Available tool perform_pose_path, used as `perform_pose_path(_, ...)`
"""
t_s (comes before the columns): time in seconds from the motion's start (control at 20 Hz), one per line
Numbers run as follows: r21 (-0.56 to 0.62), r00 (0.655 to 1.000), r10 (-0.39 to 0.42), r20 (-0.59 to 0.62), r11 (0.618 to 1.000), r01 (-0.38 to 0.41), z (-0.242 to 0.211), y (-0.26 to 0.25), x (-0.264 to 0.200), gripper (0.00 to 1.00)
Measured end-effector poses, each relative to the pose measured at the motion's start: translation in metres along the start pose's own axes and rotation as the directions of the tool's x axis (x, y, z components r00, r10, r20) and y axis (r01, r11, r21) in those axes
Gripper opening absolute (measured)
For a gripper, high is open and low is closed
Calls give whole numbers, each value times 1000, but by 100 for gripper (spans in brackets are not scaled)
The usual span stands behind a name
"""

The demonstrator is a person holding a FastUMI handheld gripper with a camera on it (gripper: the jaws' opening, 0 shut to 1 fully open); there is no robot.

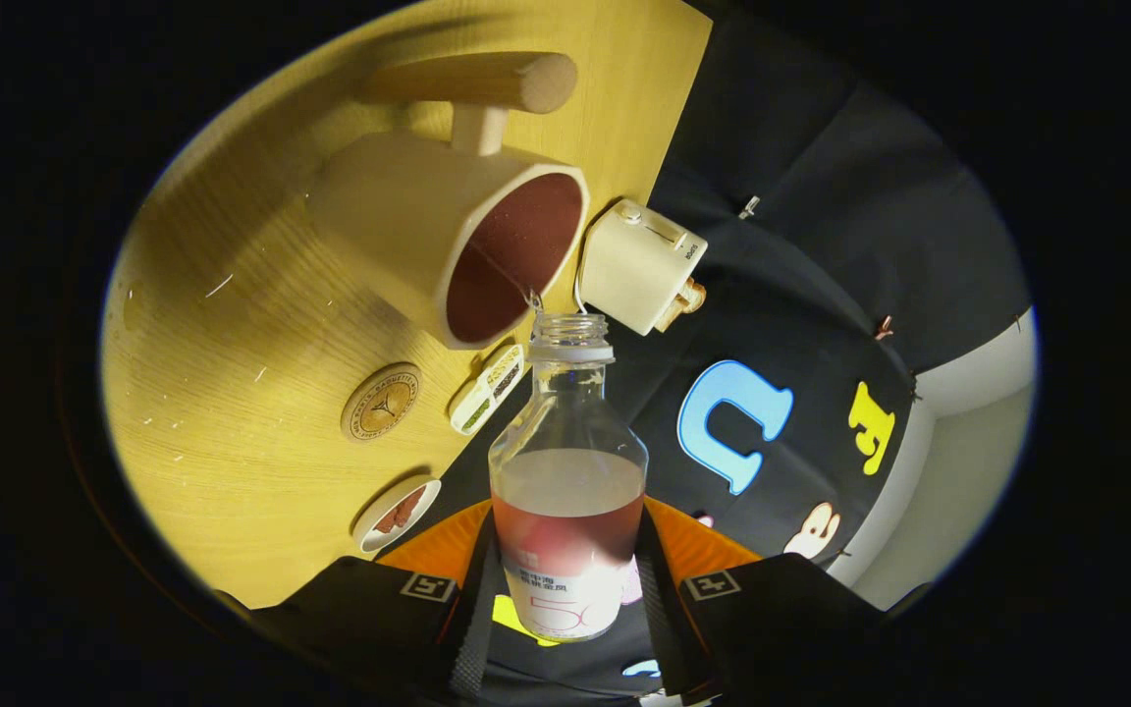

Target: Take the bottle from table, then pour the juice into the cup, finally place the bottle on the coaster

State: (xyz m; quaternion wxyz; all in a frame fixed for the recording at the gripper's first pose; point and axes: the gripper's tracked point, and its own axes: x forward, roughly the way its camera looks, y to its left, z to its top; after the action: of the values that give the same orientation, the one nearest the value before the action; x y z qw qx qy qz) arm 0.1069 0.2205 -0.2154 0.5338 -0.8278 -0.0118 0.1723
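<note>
My gripper (565, 589) is shut on a clear plastic bottle (567, 471), uncapped, holding reddish juice in its lower part. The whole view is rolled, so the bottle is tilted over toward the cream cup (448, 236) with a wooden handle (472, 81). The bottle's mouth sits right at the cup's rim, and a thin drip of juice shows between them. The cup holds reddish juice inside. A round wooden coaster (381, 401) lies on the yellow wooden table (232, 344), beside the cup and ahead of my fingers.
A cream box-like device (639, 267) stands by the table's edge beside the cup. A small white rectangular tag (487, 389) and a small round dish (397, 513) lie on the table near the coaster. Beyond the table edge hangs the black booth cloth.
</note>
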Motion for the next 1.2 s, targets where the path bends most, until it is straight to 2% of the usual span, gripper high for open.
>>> perform_pose_path(0.3, -40, 999, -28, 28, 999, 29, 1, -4, -2, 69)
perform_pose_path(0.9, -36, 999, -17, 36, 999, 18, 1, 0, -3, 69)
perform_pose_path(1.2, 27, 1000, 11, 24, 1000, -12, -3, 6, -3, 69)
